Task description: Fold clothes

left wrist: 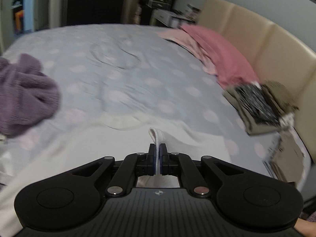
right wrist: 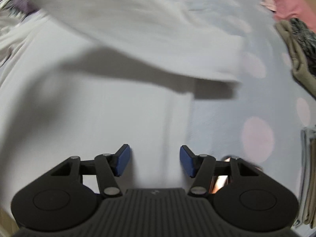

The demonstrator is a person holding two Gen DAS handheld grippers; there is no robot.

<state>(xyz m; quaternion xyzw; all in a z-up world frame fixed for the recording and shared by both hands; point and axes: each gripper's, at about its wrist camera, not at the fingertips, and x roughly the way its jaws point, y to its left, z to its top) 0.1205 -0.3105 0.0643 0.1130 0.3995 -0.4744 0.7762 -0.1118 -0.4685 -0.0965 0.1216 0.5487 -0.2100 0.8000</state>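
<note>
A white garment [left wrist: 83, 146] lies spread over the near part of the bed. My left gripper [left wrist: 157, 148] is shut on a hemmed edge of it, and a folded tip of cloth sticks up past the fingertips. In the right wrist view part of the white garment [right wrist: 150, 45] hangs lifted and throws a dark shadow on the cloth below. My right gripper [right wrist: 155, 160] stands open just above the flat white cloth near its right edge, with nothing pinched between the blue pads [right wrist: 122, 161].
A polka-dot bedsheet [left wrist: 122, 73] covers the bed. A purple knit garment [left wrist: 23, 90] lies at the left. Pink pillows [left wrist: 223, 53] and a stack of folded clothes [left wrist: 260, 106] sit along the beige headboard [left wrist: 276, 45]. The folded clothes [right wrist: 302, 51] lie right of my right gripper.
</note>
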